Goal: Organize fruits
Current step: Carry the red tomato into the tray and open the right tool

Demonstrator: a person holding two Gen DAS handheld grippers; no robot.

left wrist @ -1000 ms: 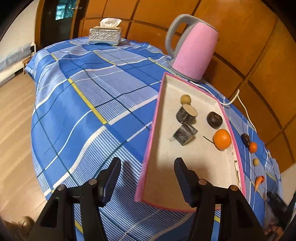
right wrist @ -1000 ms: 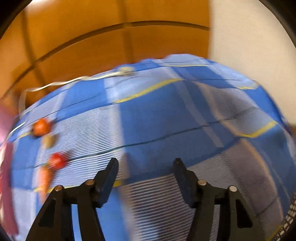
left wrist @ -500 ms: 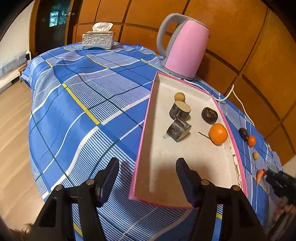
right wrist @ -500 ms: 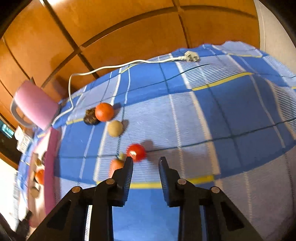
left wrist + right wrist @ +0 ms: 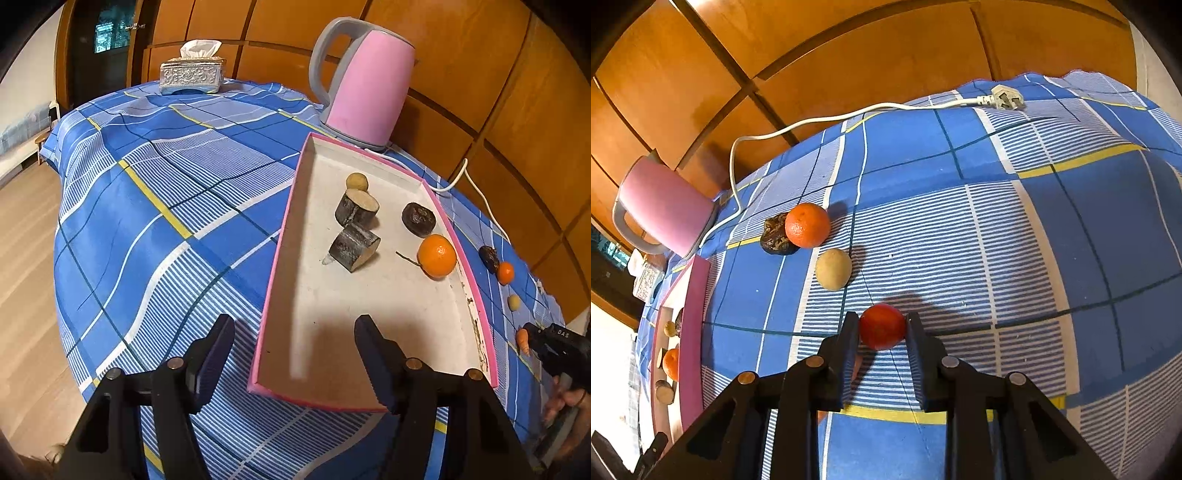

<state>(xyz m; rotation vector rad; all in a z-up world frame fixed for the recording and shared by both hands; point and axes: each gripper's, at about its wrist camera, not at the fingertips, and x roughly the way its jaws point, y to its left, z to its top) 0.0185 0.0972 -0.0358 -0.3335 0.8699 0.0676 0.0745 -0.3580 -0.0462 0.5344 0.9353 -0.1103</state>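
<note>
Your right hand-held gripper (image 5: 882,326) pinched the red fruit (image 5: 882,331) on the surface (image 5: 1015,240), w/ a tan fruit (image 5: 833,268) just beyond. Your left hand-held gripper (image 5: 293,349) was spread, jaws opening, nothing btwn them, over the pink tray (image 5: 275,258) near edge; orange (image 5: 437,256) farther in.

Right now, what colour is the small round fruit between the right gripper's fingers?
Red small round fruit; the right wrist view shows it best.

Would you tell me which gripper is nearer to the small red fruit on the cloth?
Right. The right gripper is shut on the red fruit, pads on both sides. The left gripper, jaws opening, hovers at the near end of the pink tray.
</note>
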